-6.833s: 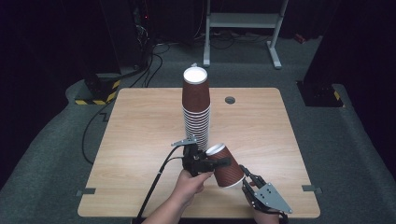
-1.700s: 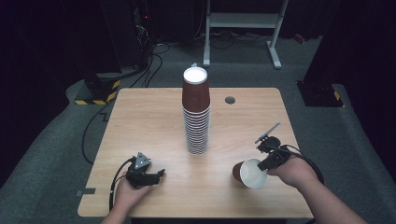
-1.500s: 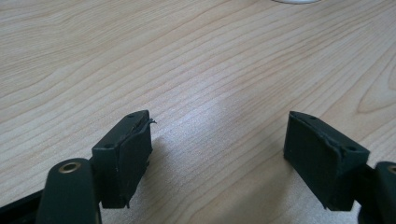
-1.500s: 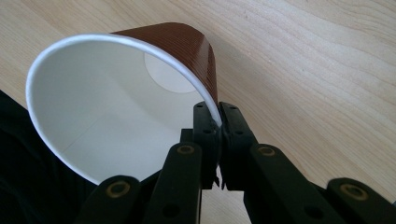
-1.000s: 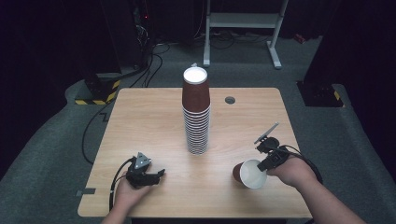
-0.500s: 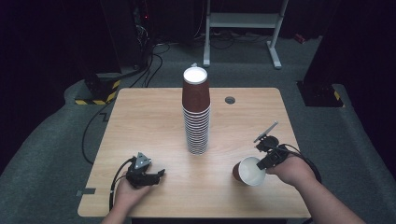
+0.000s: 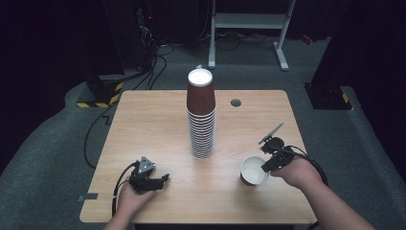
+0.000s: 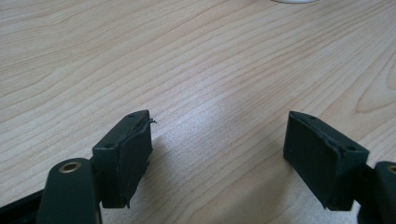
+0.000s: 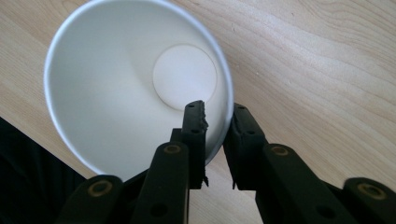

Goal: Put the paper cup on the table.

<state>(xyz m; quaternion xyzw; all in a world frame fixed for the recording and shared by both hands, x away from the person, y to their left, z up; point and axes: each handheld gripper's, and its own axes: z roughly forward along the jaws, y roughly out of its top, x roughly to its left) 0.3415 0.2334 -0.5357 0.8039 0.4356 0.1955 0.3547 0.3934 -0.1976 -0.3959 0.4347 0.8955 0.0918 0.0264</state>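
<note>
A tall stack of brown paper cups point(image 7: 201, 120) stands upside down at the middle of the wooden table point(image 7: 153, 124). A single brown cup point(image 7: 253, 171) with a white inside point(image 9: 135, 84) stands mouth up at the front right. My right gripper point(image 7: 265, 167) straddles its rim point(image 9: 217, 109), one jaw inside and one outside. Its jaws have just been opening and a small gap shows beside the wall. My left gripper point(image 7: 165, 178) rests at the front left. It is open point(image 8: 217, 135) over bare wood, with nothing between its jaws.
A round cable hole point(image 7: 235, 102) lies in the table behind the stack. The left gripper's cable point(image 7: 117, 187) loops off the front left edge. A white metal stand point(image 7: 249, 21) and a yellow-black striped floor box point(image 7: 98, 98) are beyond the table.
Several seconds ago both grippers held a cup at the front middle. The hands have since parted. The cup went right with the right gripper and now stands straighter on the table.
</note>
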